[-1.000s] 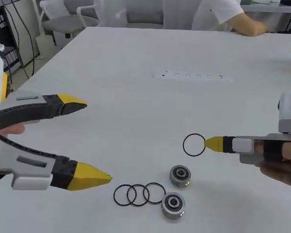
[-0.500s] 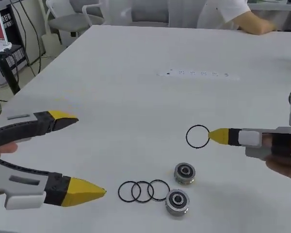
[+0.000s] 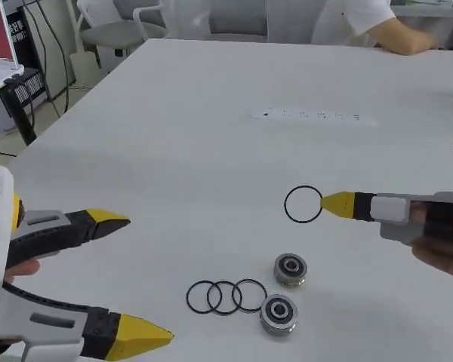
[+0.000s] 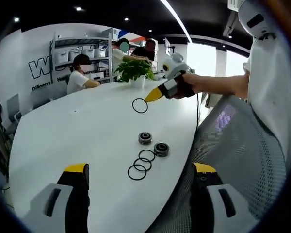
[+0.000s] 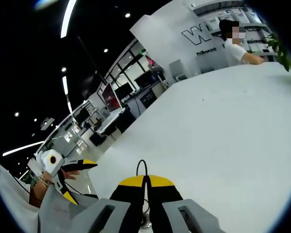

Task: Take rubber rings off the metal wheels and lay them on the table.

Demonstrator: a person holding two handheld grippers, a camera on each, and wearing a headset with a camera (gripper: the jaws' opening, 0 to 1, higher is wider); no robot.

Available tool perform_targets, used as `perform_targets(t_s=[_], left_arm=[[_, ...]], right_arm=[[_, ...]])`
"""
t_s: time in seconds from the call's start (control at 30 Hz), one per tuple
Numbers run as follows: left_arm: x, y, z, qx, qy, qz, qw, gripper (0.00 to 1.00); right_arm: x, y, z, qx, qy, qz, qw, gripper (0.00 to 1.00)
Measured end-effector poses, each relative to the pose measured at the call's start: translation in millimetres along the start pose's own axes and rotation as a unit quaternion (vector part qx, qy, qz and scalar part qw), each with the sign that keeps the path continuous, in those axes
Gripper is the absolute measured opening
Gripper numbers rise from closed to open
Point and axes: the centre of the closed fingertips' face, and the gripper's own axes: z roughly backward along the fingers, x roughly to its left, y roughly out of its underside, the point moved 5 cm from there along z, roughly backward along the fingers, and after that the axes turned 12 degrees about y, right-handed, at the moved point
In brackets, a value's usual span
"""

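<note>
three rings [image 3: 226, 296] left of two wheels [image 3: 278, 313] on table [image 3: 211, 113], fourth ring [image 3: 303, 204] beyond

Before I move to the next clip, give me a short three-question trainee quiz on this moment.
1. True or false: the left gripper is shut.
2. How many rubber rings lie flat on the table?
3. The right gripper is: A open; B shut on a held ring; C shut on nothing.
Key: 1 false, its jaws stand wide apart. 2 three, overlapping in a row beside the two metal wheels. 3 B.
</note>
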Motion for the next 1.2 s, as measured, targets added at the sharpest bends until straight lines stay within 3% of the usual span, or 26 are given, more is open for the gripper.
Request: perform_targets(t_s=[0.2,0.6,0.87,1.03,1.2], left_arm=[[-3.7,2.4,-3.6,-0.001,0.003,0.005,1.0,0.84],[-7.4,8.4,-9.0,0.002,0.007,0.011,0.9999,0.83],[-8.9,9.9,-10.4,-0.002,0.007,0.018,0.9998,0.83],[-10.3,11.6,-12.1,-0.002,0.01,0.022,0.9997,0.82],[-10.8,12.4,-12.7,-0.001,0.01,0.024,0.9997,0.82]], right_arm=[[10.8,0.2,-2.9,-0.001,-0.017,-0.001,0.9999,0.0],[38.9,13.8,-17.6,0.021,-0.054,0.017,0.9982,0.0],[44.8,29.1,-28.1,0.05,-0.052,0.044,0.9964,0.0],[39.5,40.1,-36.6,0.067,-0.037,0.039,0.9963,0.0],[32.7,58.6,-48.4,0.104,-0.02,0.055,0.9928,0.0]])
